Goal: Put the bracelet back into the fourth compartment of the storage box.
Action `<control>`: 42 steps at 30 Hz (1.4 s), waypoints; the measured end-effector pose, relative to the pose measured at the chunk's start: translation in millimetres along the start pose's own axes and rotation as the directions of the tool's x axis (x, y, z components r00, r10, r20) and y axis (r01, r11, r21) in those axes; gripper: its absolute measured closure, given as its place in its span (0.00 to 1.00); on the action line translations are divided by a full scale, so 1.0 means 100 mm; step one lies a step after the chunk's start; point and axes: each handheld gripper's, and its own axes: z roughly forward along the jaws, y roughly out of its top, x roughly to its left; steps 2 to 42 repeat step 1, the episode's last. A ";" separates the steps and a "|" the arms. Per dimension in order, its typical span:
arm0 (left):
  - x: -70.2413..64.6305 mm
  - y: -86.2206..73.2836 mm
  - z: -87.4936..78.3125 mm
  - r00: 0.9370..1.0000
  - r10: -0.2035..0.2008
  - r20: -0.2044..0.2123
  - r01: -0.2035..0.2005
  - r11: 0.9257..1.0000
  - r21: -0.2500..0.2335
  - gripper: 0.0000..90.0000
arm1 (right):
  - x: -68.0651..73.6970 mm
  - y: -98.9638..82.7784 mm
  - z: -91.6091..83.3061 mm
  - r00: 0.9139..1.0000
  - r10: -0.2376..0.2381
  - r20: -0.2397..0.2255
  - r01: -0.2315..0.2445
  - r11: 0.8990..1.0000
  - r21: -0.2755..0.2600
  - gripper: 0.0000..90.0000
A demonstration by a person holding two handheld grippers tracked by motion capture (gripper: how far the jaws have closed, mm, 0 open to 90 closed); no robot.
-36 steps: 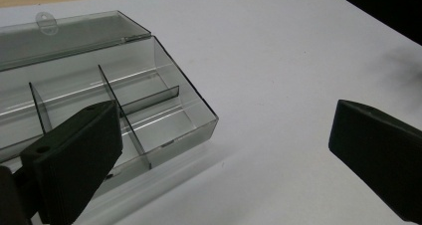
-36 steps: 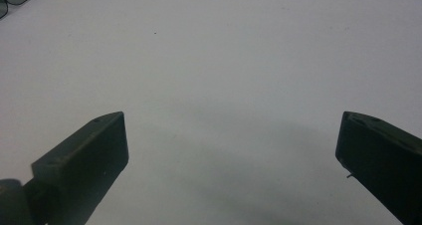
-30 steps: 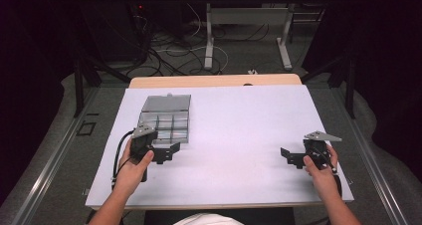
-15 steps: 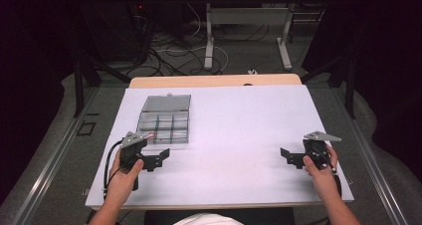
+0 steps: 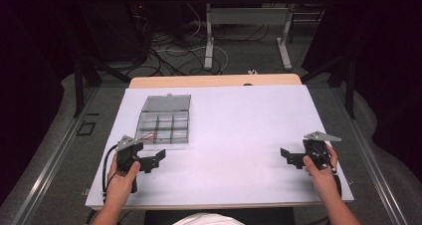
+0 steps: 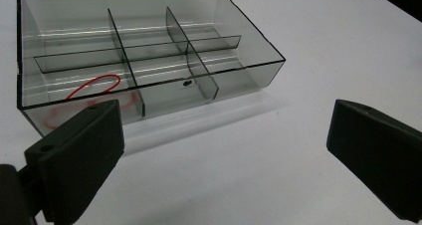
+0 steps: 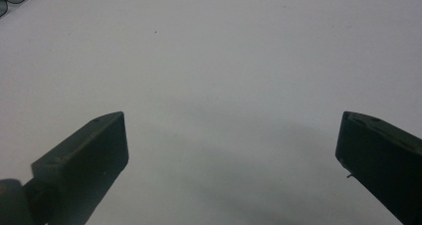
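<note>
Surface (image 5: pixel 234 135): white, with a clear plastic box on its left half and a gripper near each front corner.
Box (image 5: pixel 164 123): a clear organiser with dividers forming small compartments; its lid lies open flat on the far side.
Box contents: a red rubber band (image 6: pixel 94 88) lies in a compartment at the near left of the left gripper view, and a small dark speck (image 6: pixel 186 84) sits in the next compartment over (too small to tell what it is).
Left gripper (image 5: pixel 158 158): held in the person's left hand (image 5: pixel 122 177), just in front of the box's near edge and apart from it.
Left jaws: spread wide, nothing between them; in the left gripper view they frame bare white surface, with the box just beyond them.
Right gripper (image 5: pixel 284 155): held in the person's right hand (image 5: pixel 321 168) near the right front corner, well apart from the box.
Right jaws: also spread wide and empty, with plain white surface ahead of them in the right gripper view.
</note>
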 end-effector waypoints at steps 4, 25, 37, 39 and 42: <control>0.00 0.00 0.00 1.000 0.000 -0.001 0.000 1.000 0.000 0.02 | 0.00 0.00 0.00 1.000 0.006 -0.001 -0.006 1.000 0.001 0.00; 0.00 0.00 0.00 1.000 0.000 -0.001 0.000 1.000 0.000 0.02 | 0.00 0.00 0.00 1.000 0.006 -0.001 -0.006 1.000 0.001 0.00; 0.00 0.00 0.00 1.000 0.000 -0.001 0.000 1.000 0.000 0.02 | 0.00 0.00 0.00 1.000 0.006 -0.001 -0.006 1.000 0.001 0.00; 0.00 0.00 0.00 1.000 0.000 -0.001 0.000 1.000 0.000 0.02 | 0.00 0.00 0.00 1.000 0.006 -0.001 -0.006 1.000 0.001 0.00; 0.00 0.00 0.00 1.000 0.000 -0.001 0.000 1.000 0.000 0.02 | 0.00 0.00 0.00 1.000 0.006 -0.001 -0.006 1.000 0.001 0.00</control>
